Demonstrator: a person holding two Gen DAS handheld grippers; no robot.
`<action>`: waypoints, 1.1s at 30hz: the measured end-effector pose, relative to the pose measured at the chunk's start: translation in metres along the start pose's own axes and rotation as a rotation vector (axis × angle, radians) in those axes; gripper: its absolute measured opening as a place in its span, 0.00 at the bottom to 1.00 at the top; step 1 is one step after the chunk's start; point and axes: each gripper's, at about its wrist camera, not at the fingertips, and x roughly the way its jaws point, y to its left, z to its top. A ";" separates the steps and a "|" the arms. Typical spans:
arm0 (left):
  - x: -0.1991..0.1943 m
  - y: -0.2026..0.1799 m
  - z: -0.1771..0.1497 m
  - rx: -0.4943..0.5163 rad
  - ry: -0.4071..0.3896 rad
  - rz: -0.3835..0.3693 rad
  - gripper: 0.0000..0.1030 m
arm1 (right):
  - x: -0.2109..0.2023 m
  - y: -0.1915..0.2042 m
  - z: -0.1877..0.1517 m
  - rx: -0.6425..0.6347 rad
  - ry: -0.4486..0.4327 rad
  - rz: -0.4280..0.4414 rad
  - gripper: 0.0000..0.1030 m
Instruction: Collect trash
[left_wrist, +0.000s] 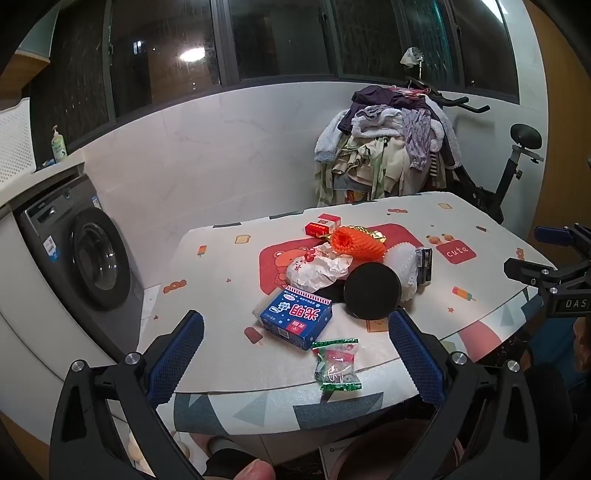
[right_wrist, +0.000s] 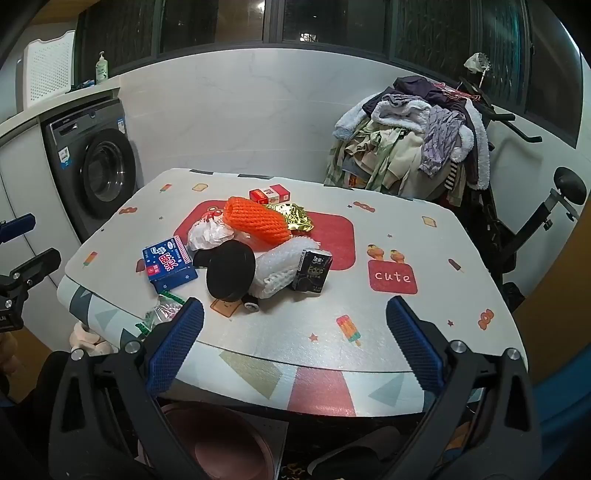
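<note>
Left wrist: candy wrapper between jaws

Orange net sleeve, blue box

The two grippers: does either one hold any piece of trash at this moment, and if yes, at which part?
Nothing is held. The left gripper and the right gripper both stand open above the table's near edge, pads touching nothing.
</note>
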 end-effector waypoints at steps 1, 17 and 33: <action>0.000 0.000 0.000 0.000 0.001 0.000 0.95 | 0.000 0.000 0.000 -0.001 0.000 0.000 0.95; 0.001 -0.001 -0.001 0.001 -0.004 -0.001 0.95 | 0.001 -0.002 -0.007 0.002 0.004 -0.008 0.95; 0.008 0.005 -0.006 -0.028 0.018 0.036 0.95 | 0.005 0.000 -0.007 -0.001 0.013 -0.010 0.95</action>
